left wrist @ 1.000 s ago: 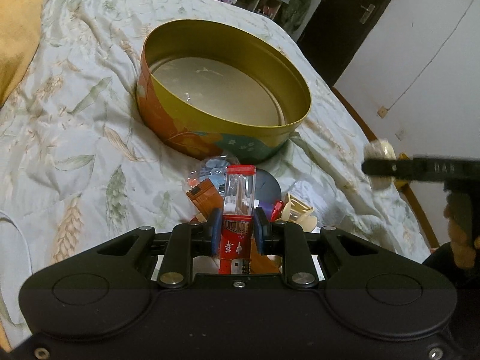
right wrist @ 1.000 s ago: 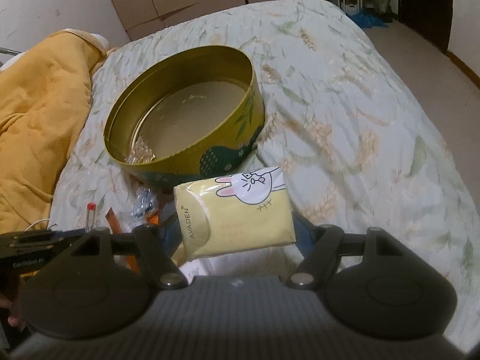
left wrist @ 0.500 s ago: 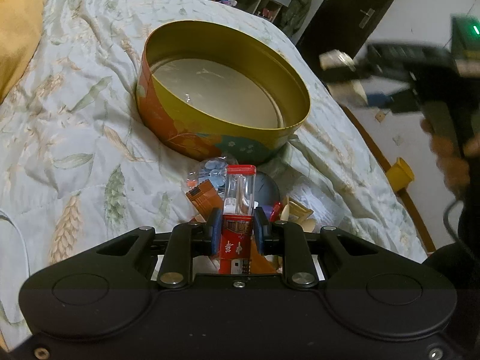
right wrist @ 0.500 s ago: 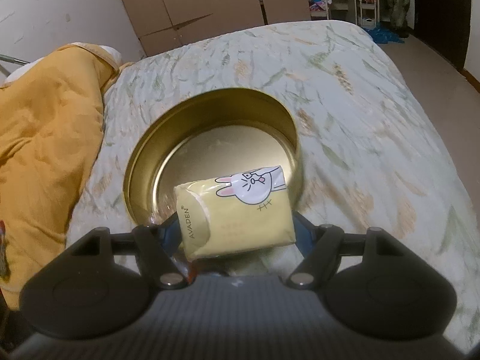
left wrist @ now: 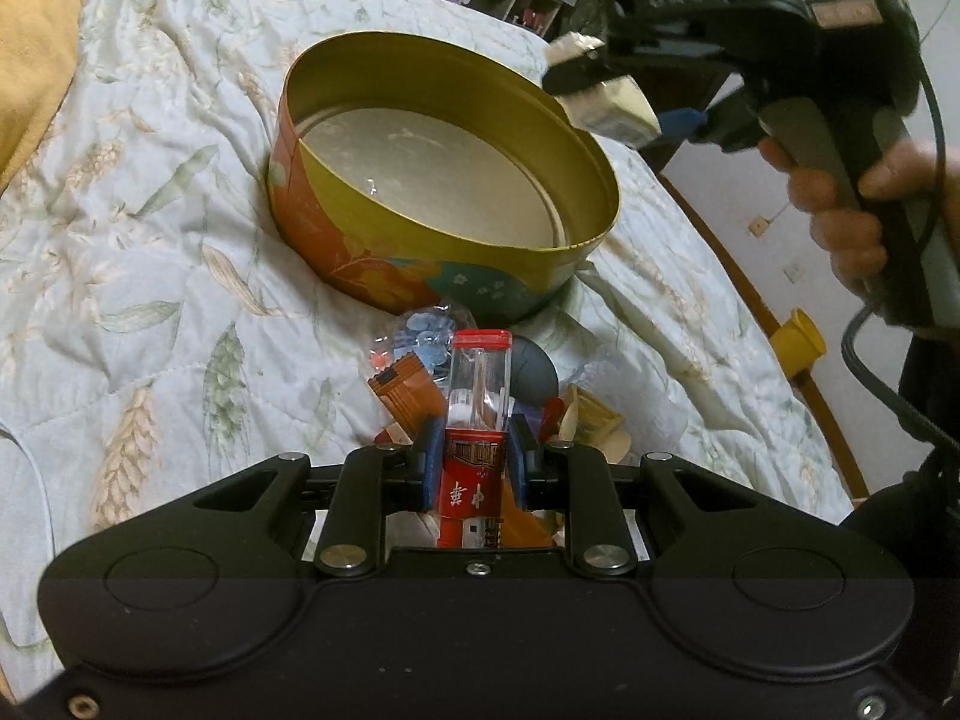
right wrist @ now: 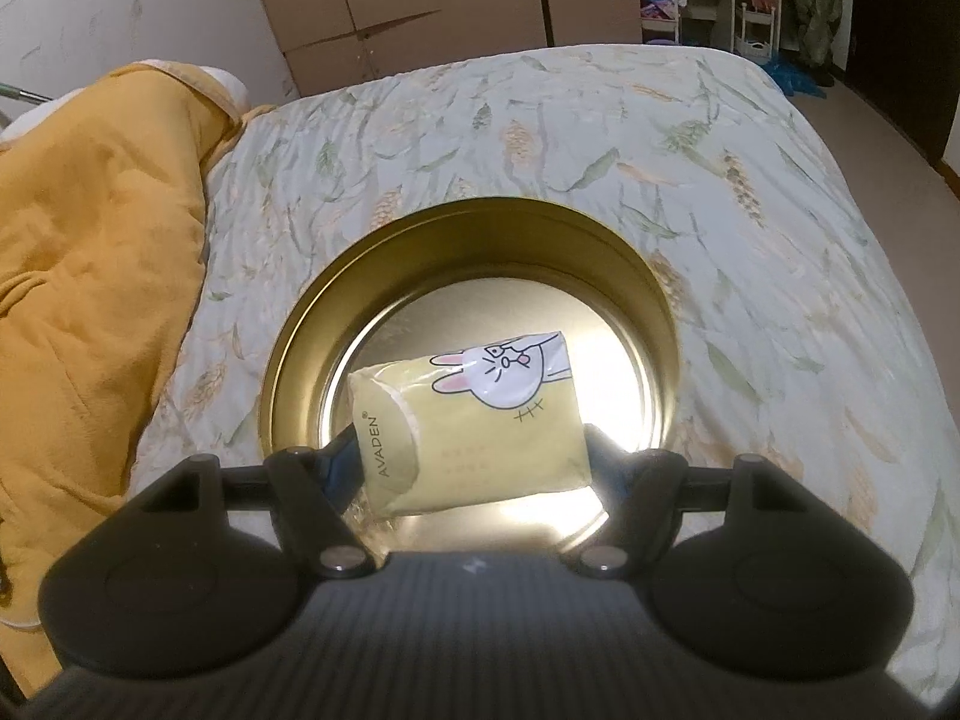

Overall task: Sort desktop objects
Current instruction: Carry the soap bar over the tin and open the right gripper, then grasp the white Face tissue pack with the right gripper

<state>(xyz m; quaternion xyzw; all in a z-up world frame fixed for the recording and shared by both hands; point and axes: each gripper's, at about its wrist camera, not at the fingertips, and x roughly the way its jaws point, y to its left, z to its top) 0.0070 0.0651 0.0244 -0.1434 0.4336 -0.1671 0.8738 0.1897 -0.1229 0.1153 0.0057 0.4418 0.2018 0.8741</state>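
A round gold tin with orange and teal sides sits on the bed; it also shows from above in the right wrist view. My left gripper is shut on a red and clear tube, held low over a pile of small items in front of the tin. My right gripper is shut on a yellow tissue pack with a rabbit print and holds it above the tin's open inside. In the left wrist view the right gripper hangs over the tin's far right rim.
A leaf-print quilt covers the bed. An orange blanket lies bunched at the left. The bed edge and floor are at the right. Cardboard boxes and shelves stand beyond the bed.
My right gripper has lifted the tissue pack from beside the pile and carried it forward until it hangs over the tin's inside. My left gripper has stayed put with the tube.
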